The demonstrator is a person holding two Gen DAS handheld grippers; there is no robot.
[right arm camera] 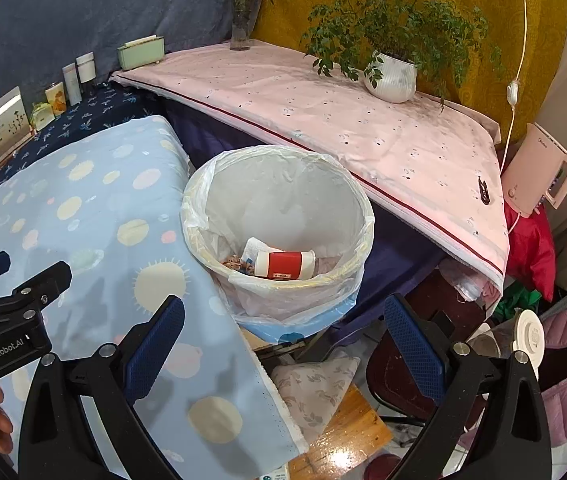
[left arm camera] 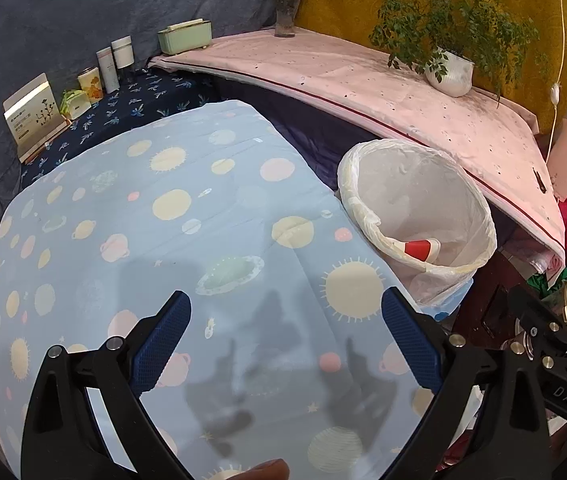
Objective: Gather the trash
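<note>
A trash bin lined with a white plastic bag (right arm camera: pixel 283 184) stands beside the table's right edge; it also shows in the left wrist view (left arm camera: pixel 423 168). Inside lie a red and white bottle (right arm camera: pixel 285 265), a white tissue (right arm camera: pixel 257 248) and some crumpled scraps; the bottle also shows in the left wrist view (left arm camera: pixel 421 249). My left gripper (left arm camera: pixel 285 336) is open and empty above the light blue planet-print tablecloth (left arm camera: pixel 143 220). My right gripper (right arm camera: pixel 283 332) is open and empty, just in front of the bin, over its near rim.
A pink-covered shelf (right arm camera: pixel 323 112) runs behind the bin with a potted plant (right arm camera: pixel 391 76), a flower vase (right arm camera: pixel 241 28) and a green box (right arm camera: pixel 141 52). Small bottles and a card stand at the back left (left arm camera: pixel 83 88). A pink appliance (right arm camera: pixel 539 168), clothes and a stool crowd the right.
</note>
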